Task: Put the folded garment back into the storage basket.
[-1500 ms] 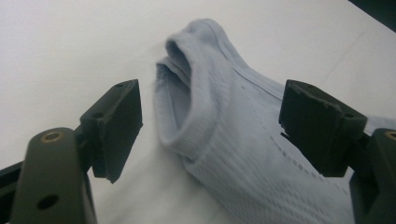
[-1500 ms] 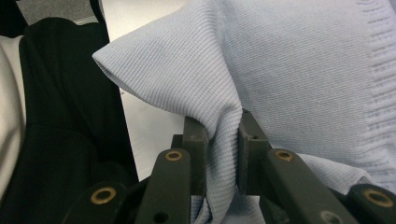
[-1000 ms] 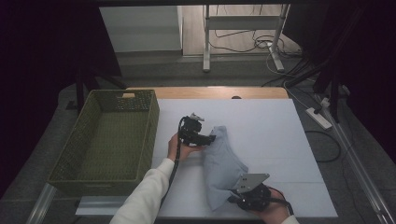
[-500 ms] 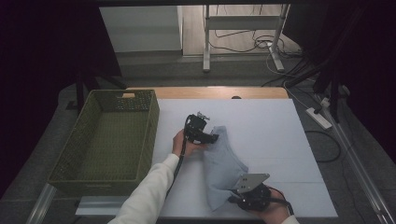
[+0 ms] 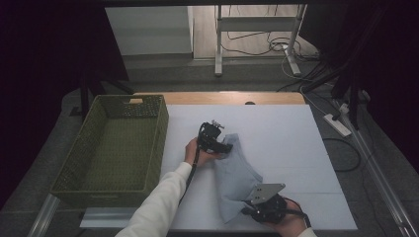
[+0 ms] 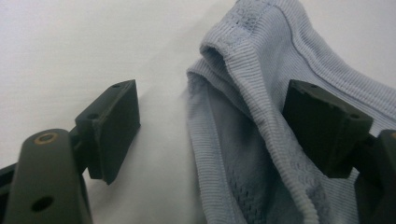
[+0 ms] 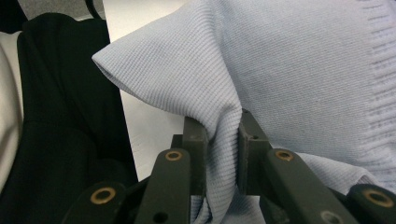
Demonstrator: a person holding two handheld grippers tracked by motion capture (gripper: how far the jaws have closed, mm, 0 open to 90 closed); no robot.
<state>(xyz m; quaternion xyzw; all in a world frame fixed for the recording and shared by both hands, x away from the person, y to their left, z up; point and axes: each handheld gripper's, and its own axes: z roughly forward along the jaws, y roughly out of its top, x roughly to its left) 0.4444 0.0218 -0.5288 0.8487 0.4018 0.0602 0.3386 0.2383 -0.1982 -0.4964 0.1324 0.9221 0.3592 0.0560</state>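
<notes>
**Ana:** White sheeting covers the counter (image 5: pixel 276 128), with a bare wooden strip along its far edge and a dark room around it. What lies on it?

**Ben:** One pale blue ribbed garment (image 5: pixel 237 173), crumpled in a long heap from the middle of the counter toward the near edge. A green woven basket (image 5: pixel 160 123) stands well to its left, at the counter's left side.

**Ana:** Where is the left gripper (image 5: pixel 228 147)?

**Ben:** At the far end of the garment, held by a hand in a white sleeve (image 5: pixel 158 205). In the left gripper view its jaws stand spread wide. The garment's ribbed hem (image 6: pixel 261 116) rises between them, nearer the right-hand jaw and folded over on itself, and neither pad presses on it. The other jaw sits over bare white sheeting.

**Ana:** And the right gripper (image 5: pixel 247 210)?

**Ben:** Down at the near end of the garment, close to the counter's near edge, with a grey three-cornered plate on top. In the right gripper view (image 7: pixel 222 154) its jaws are pressed together on a fold of the blue knit, which stands up in a peak above the pinch. The rest of the cloth spreads away to the right in that view.
</notes>
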